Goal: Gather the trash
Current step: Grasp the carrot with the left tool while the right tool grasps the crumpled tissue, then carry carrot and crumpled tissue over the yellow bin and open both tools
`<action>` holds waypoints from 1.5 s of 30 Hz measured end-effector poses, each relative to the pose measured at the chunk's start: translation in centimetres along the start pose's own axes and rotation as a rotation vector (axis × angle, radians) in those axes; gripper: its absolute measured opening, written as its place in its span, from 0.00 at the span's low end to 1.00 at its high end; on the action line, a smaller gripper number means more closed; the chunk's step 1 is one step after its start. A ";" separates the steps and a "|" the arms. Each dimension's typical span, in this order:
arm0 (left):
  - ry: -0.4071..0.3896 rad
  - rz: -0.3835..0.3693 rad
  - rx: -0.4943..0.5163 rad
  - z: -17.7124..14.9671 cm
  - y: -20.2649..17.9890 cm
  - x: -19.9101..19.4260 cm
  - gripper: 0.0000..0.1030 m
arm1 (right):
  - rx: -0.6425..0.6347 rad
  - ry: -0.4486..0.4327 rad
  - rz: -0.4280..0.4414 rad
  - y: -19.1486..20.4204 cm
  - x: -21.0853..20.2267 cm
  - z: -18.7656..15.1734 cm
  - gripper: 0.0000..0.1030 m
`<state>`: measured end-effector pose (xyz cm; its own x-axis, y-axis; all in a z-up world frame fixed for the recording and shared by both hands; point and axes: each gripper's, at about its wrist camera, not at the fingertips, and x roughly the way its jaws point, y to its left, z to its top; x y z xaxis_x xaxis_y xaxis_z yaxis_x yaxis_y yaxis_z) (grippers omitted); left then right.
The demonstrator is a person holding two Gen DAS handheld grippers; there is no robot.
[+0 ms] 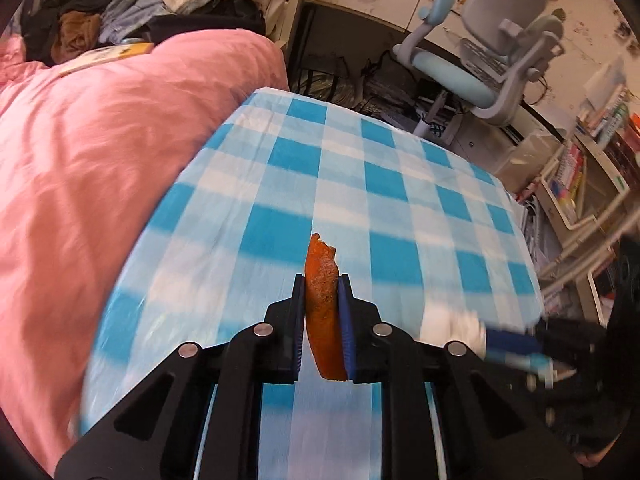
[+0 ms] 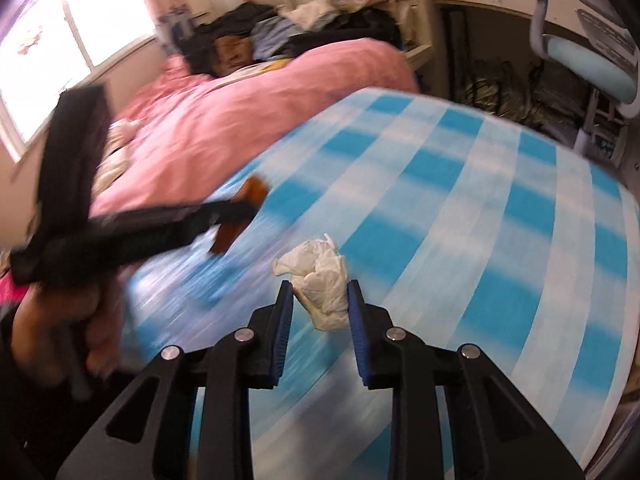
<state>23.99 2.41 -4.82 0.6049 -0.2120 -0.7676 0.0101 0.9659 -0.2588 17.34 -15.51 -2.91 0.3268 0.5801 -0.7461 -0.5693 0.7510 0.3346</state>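
My left gripper (image 1: 322,282) is shut on an orange peel (image 1: 322,300), held upright above the blue-and-white checked tablecloth (image 1: 400,184). In the right wrist view the left gripper (image 2: 244,210) shows blurred at the left with the peel (image 2: 240,216) in it. My right gripper (image 2: 320,292) is shut on a crumpled white tissue (image 2: 322,280) above the tablecloth (image 2: 480,220). In the left wrist view the right gripper (image 1: 476,334) shows blurred at the right edge with the tissue (image 1: 450,326).
A pink duvet (image 1: 100,152) lies on the bed left of the table, with piled clothes (image 1: 120,12) behind. A grey and blue desk chair (image 1: 480,60) stands beyond the table. Shelves with books (image 1: 580,168) are at the right.
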 end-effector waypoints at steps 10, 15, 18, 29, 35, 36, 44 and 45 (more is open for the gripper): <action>0.060 0.010 0.032 -10.9 0.2 -7.8 0.15 | 0.002 0.153 0.092 8.8 -0.3 -10.4 0.27; 0.082 0.002 0.035 -14.7 -0.2 -9.6 0.15 | 0.011 0.194 0.064 10.3 0.6 -13.2 0.27; 0.097 -0.002 0.032 -16.5 -0.1 -10.3 0.15 | 0.023 0.237 0.020 10.4 1.3 -14.0 0.32; -0.021 0.122 0.081 -18.6 -1.8 -14.4 0.66 | 0.116 0.083 -0.183 9.2 -3.9 -16.2 0.76; -0.157 0.186 0.141 -18.1 -3.8 -18.3 0.89 | 0.100 -0.110 -0.305 9.7 -9.2 -17.0 0.88; -0.172 0.186 0.146 -18.1 -4.2 -18.9 0.90 | 0.102 -0.125 -0.306 9.7 -9.4 -17.1 0.88; -0.233 0.183 0.180 -18.7 -6.2 -22.1 0.91 | 0.143 -0.299 -0.399 10.7 -13.2 -16.9 0.91; -0.244 0.179 0.183 -18.8 -6.5 -22.6 0.93 | 0.149 -0.322 -0.419 11.1 -13.9 -17.1 0.91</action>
<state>-4.68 -1.84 3.19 0.7822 -0.0165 -0.6229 0.0156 0.9999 -0.0069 -6.37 -20.65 1.32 0.7304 0.2712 -0.6269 -0.2354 0.9615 0.1416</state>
